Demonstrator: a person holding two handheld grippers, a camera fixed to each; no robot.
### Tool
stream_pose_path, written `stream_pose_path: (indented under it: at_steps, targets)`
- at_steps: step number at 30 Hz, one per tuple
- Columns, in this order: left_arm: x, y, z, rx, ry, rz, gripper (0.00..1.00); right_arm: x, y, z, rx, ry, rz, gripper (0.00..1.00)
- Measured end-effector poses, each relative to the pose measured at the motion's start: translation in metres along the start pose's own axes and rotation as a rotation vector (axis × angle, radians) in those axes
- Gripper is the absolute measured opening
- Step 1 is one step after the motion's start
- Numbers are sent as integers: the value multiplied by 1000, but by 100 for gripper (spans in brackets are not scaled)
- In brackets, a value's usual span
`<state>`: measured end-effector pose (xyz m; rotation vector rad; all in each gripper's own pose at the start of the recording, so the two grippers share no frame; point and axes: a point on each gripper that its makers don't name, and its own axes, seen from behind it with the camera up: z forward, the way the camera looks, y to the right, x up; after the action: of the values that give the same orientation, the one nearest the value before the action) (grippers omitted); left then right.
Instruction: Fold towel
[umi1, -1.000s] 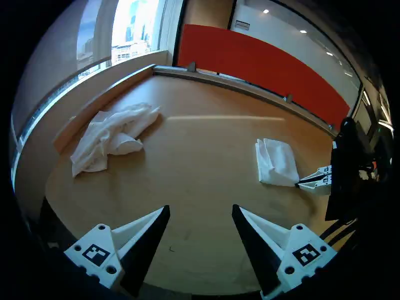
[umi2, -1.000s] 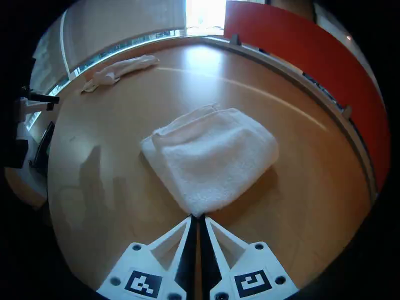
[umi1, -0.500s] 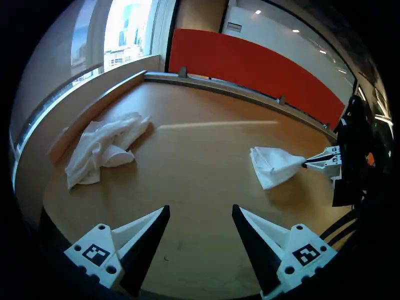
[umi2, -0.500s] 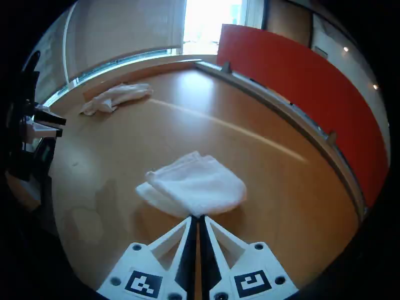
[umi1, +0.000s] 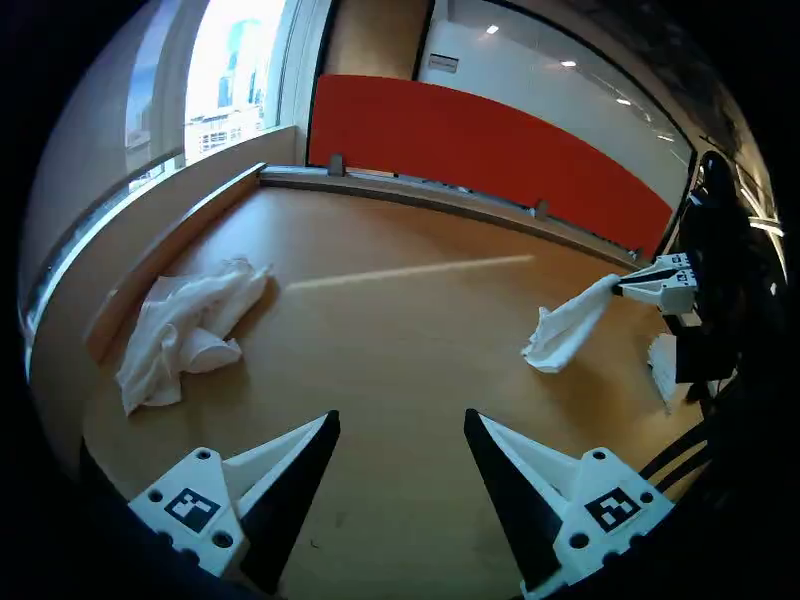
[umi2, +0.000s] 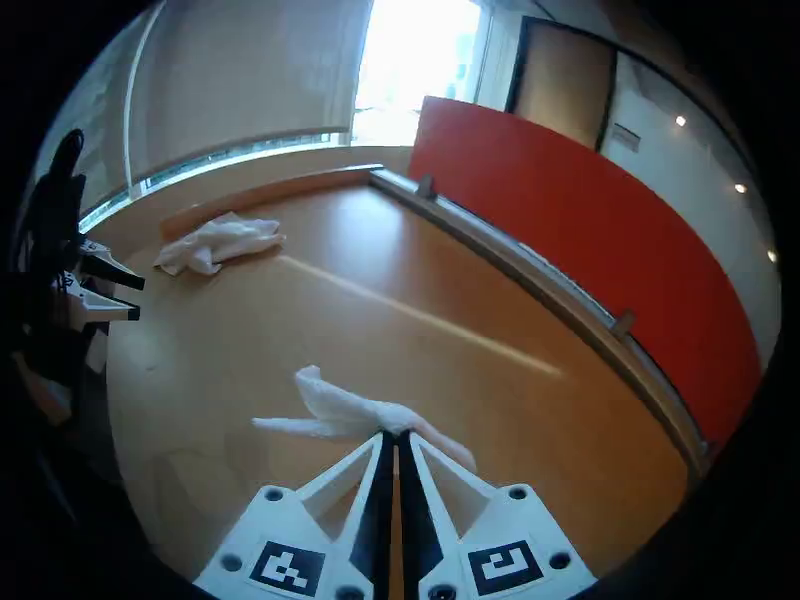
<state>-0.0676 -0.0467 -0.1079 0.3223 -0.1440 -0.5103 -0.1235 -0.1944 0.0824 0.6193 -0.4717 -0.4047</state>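
My right gripper (umi2: 397, 438) is shut on a white towel (umi2: 340, 412). The towel hangs from the fingertips, drawn out long and raised off the wooden table (umi2: 300, 320). In the left gripper view that towel (umi1: 562, 328) droops from the right gripper (umi1: 620, 288) at the far right, its low end near the tabletop. A second white towel (umi1: 185, 325) lies crumpled at the table's left side, also seen far off as the crumpled towel (umi2: 215, 243). My left gripper (umi1: 400, 414) is open over bare table, holding nothing. It appears as the left gripper (umi2: 135, 298) at the left edge.
A red partition (umi1: 480, 150) runs along the table's far edge behind a metal rail. A raised wooden ledge (umi1: 170, 250) and windows border the left side. A small white cloth piece (umi1: 662, 370) shows at the right, below the right gripper.
The right gripper has lifted the folded towel off the table; the towel has lost its flat folded shape and now dangles. The left gripper stays open, its view tilting slightly.
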Motion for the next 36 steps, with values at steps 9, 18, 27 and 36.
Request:
stream_pose_path:
  at_steps: [9,18,27,36]
  targets:
    - [7,13,9,-25,-3,19,92,-11,40,-25,-46,-4,14,3]
    - [13,28,21,-44,-11,40,92,-33,91,-57,-101,-20,21,3]
    - [19,47,31,-57,-17,48,92,-64,149,-94,-167,-36,54,3]
    - [25,59,37,-55,-20,58,92,-99,210,-141,-238,-61,83,3]
